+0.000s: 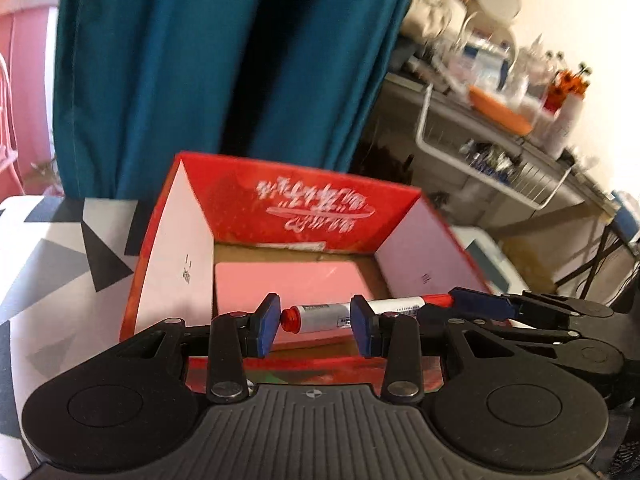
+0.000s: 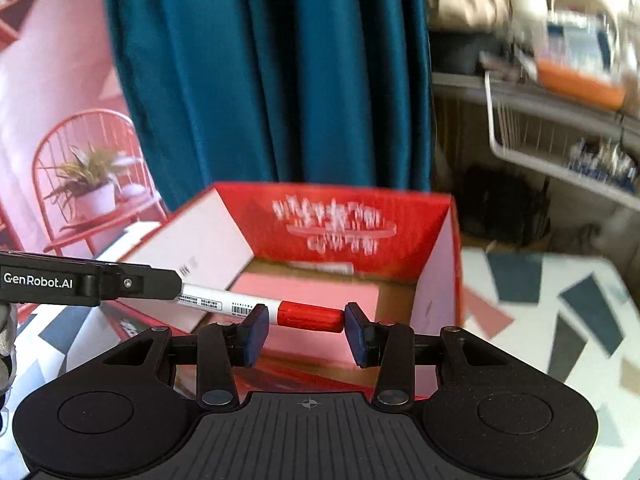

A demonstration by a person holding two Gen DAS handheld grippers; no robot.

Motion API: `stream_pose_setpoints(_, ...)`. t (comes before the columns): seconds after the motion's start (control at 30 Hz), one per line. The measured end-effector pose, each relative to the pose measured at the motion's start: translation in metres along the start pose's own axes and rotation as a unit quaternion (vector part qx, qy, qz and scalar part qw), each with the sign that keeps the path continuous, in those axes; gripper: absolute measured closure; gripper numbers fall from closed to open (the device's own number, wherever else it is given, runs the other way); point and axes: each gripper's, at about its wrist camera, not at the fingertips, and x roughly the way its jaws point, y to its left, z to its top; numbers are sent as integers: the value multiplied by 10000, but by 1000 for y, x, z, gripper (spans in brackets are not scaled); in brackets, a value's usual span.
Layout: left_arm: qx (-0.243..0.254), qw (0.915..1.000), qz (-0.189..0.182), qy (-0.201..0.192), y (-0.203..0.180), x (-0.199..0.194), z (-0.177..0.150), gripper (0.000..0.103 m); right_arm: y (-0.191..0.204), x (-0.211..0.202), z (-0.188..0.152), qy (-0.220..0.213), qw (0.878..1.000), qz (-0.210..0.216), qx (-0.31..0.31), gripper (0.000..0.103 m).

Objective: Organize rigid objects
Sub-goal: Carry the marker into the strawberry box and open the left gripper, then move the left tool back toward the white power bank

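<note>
Your left gripper (image 1: 313, 330) read "GenRobot.AI", jaws spread around the white, red-capped marker (image 2: 240, 307) above the red box (image 1: 304, 216). Your right gripper (image 2: 305, 334) straddled its cap, grip uncertain. Patterned tablecloth (image 2: 560, 304), teal curtain (image 2: 272, 72) behind.

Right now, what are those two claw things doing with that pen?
Left gripper and right gripper both around one red-capped marker, firm grip unclear. Marker over open red box. Nothing blocking.

A white marker (image 1: 360, 314) with a red cap (image 2: 310, 317) and a red end plug is held level above the open red cardboard box (image 1: 316, 208), whose white-lined flaps are raised and whose floor is covered by a pink flat item (image 1: 292, 280).
</note>
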Motion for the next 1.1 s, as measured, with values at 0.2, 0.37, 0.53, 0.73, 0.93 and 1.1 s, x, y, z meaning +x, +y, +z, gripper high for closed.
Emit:
stream_pose_setpoints(0.2,-101,9983,225,520,14,34,8,62,-4,35,6,629,9977,134,220,60)
stream_pose_setpoints(0.37,-168,9966,255,769,23,53,8,61,-13,58,7,1180,9896,181,804,56)
stream_pose_setpoints(0.53,-79,9961,363,799,24,63,6,59,-13,69,7,1242,9884,167,856,56)
stream_pose_setpoints(0.73,83,9989,370,273,20,41,4,37,-13,55,9,836,9923,289,864,38)
stream_pose_setpoints(0.93,-181,9986,134,-488,19,-9,-2,0,-10,10,5,-158,9977,361,549,0)
stream_pose_setpoints(1.1,-28,9963,386,-771,13,-41,-15,0,-11,-14,-5,-492,9976,237,431,0)
